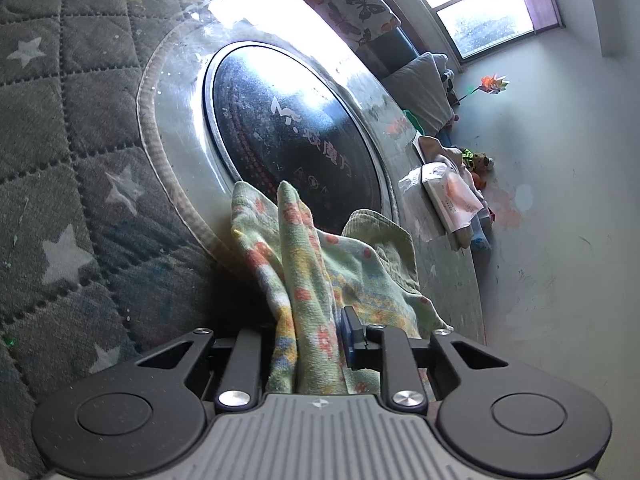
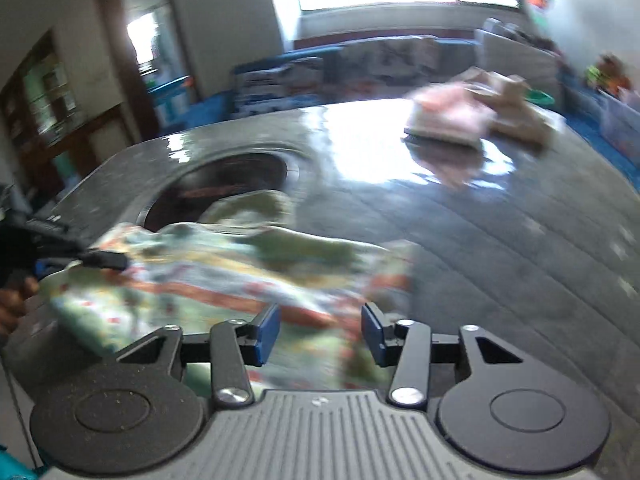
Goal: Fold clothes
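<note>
A small green garment [image 1: 320, 264] with orange flowers and yellow patches hangs bunched between the fingers of my left gripper [image 1: 312, 332], which is shut on it. In the right wrist view the same garment [image 2: 224, 280] lies spread and blurred on the table, over the edge of a round dark inset. My right gripper [image 2: 320, 332] hovers just above its near edge, open, with cloth showing between the blue pads [image 2: 268, 328]. The left gripper [image 2: 100, 258] shows at the far left of that view, gripping the garment's corner.
The table has a grey quilted star cover [image 1: 72, 160] and a round dark glass plate [image 1: 288, 132] set in a shiny ring. Folded pinkish clothes [image 2: 452, 116] are stacked at the far side. Toys and a wall [image 1: 560, 200] lie beyond. A hand [image 2: 12, 304] shows at left.
</note>
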The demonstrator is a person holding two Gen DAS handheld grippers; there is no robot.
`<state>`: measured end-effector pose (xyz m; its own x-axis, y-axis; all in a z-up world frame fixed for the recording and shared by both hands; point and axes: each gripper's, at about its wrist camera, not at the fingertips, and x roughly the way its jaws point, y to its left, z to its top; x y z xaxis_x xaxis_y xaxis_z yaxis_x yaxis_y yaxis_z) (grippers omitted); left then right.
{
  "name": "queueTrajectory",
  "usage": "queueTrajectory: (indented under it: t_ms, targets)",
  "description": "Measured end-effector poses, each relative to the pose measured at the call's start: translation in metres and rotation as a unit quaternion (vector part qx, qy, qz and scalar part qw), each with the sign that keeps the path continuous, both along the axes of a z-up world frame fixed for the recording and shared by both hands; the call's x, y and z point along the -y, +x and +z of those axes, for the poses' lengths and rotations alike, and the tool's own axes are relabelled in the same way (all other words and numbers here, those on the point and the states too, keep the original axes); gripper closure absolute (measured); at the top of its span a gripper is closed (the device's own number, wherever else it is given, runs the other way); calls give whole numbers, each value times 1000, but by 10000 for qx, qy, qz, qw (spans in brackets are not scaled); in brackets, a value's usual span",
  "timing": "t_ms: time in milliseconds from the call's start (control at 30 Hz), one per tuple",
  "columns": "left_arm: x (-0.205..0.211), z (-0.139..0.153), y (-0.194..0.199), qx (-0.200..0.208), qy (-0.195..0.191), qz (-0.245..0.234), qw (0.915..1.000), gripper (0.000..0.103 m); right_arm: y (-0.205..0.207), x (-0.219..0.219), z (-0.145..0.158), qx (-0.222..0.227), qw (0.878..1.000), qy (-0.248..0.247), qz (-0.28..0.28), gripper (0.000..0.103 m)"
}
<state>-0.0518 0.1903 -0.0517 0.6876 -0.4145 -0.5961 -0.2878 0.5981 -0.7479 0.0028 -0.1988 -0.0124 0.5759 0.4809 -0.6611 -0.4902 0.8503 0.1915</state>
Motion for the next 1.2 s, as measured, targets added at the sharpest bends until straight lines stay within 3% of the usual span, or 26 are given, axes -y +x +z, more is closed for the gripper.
queueTrajectory:
  t_ms: [267, 367, 533, 600, 733, 933, 1100, 1200]
  targets:
    - [3, 1, 1, -23, 89, -18, 10000, 80, 7, 28, -13, -314, 9980, 399, -375, 53]
    - [3, 1, 2, -29, 94, -8, 10000, 80, 7, 29, -13, -406, 9966, 605, -380, 59]
    - [4, 1, 2, -30, 109, 1, 9999, 80, 8, 31, -15, -558, 9932, 949, -389, 88]
    - [4, 1, 2, -32, 116, 0, 9999, 80, 8, 32, -15, -619, 9914, 1085, -392, 91]
    - [4, 1, 2, -27, 127, -16, 9999, 79, 9, 32, -17, -701, 9889, 1244, -410, 91]
    - [4, 1, 1, 0, 105, -20, 9999, 78, 13, 30, -22, -776, 9869, 1339, -453, 82]
    - [9, 6, 2, 21, 340, -111, 9994, 78, 16, 29, -26, -838, 9851, 1418, -488, 82]
    - [14, 10, 3, 22, 560, -189, 9983, 80, 18, 28, -28, -875, 9840, 1465, -509, 89]
